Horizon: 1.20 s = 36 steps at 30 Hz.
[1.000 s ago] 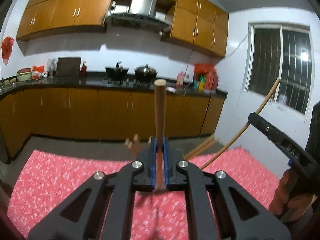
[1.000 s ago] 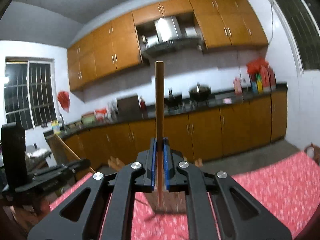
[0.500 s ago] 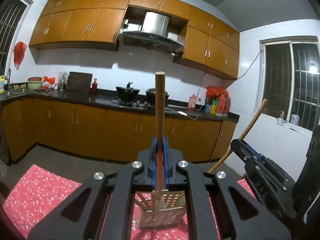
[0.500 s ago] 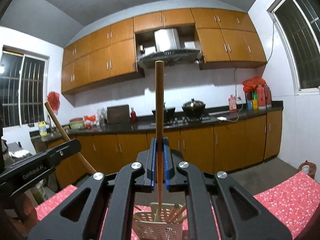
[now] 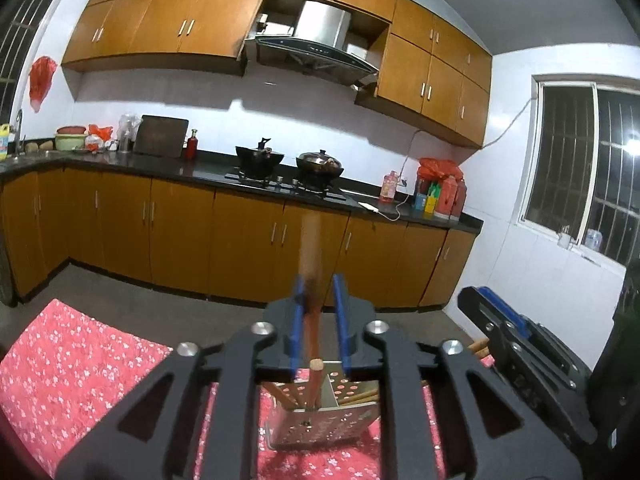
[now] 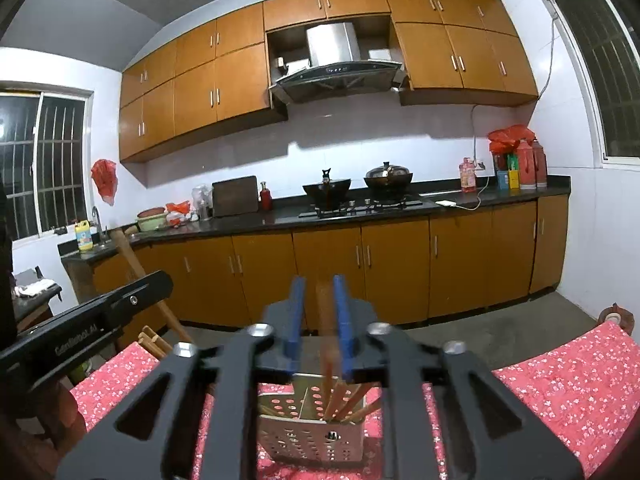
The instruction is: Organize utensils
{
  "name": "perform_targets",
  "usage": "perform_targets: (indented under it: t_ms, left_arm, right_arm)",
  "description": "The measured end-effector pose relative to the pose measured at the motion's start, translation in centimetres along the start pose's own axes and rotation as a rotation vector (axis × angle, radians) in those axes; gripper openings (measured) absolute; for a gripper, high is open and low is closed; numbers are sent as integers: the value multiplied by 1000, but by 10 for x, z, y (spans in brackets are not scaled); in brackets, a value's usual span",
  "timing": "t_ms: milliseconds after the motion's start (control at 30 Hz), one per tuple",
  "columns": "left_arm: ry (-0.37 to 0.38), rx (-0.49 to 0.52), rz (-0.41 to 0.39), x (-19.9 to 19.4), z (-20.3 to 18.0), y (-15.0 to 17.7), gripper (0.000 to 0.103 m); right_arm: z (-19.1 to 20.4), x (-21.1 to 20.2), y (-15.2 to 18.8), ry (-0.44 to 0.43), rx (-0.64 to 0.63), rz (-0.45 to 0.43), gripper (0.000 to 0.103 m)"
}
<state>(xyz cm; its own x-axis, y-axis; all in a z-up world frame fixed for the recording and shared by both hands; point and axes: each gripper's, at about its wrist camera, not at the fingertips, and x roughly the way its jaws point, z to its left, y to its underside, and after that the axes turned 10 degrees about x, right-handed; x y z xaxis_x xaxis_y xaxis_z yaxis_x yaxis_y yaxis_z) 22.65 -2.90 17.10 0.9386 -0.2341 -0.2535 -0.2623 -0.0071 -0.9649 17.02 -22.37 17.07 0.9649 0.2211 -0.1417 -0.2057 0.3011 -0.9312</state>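
A perforated metal utensil holder (image 5: 320, 424) (image 6: 312, 436) stands on the red floral tablecloth (image 5: 80, 380) (image 6: 560, 384) and holds several wooden chopsticks. My left gripper (image 5: 318, 300) is open; a blurred wooden chopstick (image 5: 311, 300) drops between its pads into the holder's left compartment. My right gripper (image 6: 318, 300) is open; a blurred chopstick (image 6: 326, 332) falls between its pads into the holder's right compartment, among other sticks (image 6: 348, 400). Each gripper sits above the holder. The other gripper shows at each view's side (image 5: 512, 344) (image 6: 100, 320).
Behind the table runs a kitchen counter (image 6: 360, 210) with a stove, two pots, bottles and a sink. Orange cabinets line the wall. A few more chopsticks (image 6: 152, 342) lie at the table's left edge.
Both grippers have opened and let go of their chopsticks, which slide down into the holder. The views have tilted down toward the holder.
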Motion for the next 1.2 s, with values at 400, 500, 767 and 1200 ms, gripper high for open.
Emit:
perform_targets:
  t_ms: [400,500,767,1200]
  left_arm:
    - [-62,-3,34,-77,30,31,61]
    - [-108,20,72,-99,34,58,78]
    - [-204,104,109,-149,32,115,99]
    - [-235,147,135,-171,14,157,99]
  right_arm:
    - [-19,-70,11,38,58,-9,70]
    - [-19,-84,29,65,38,23,92]
    - [-10,-112,76,177,-34,89,101]
    - [11,-139,125,202,-106,114,101]
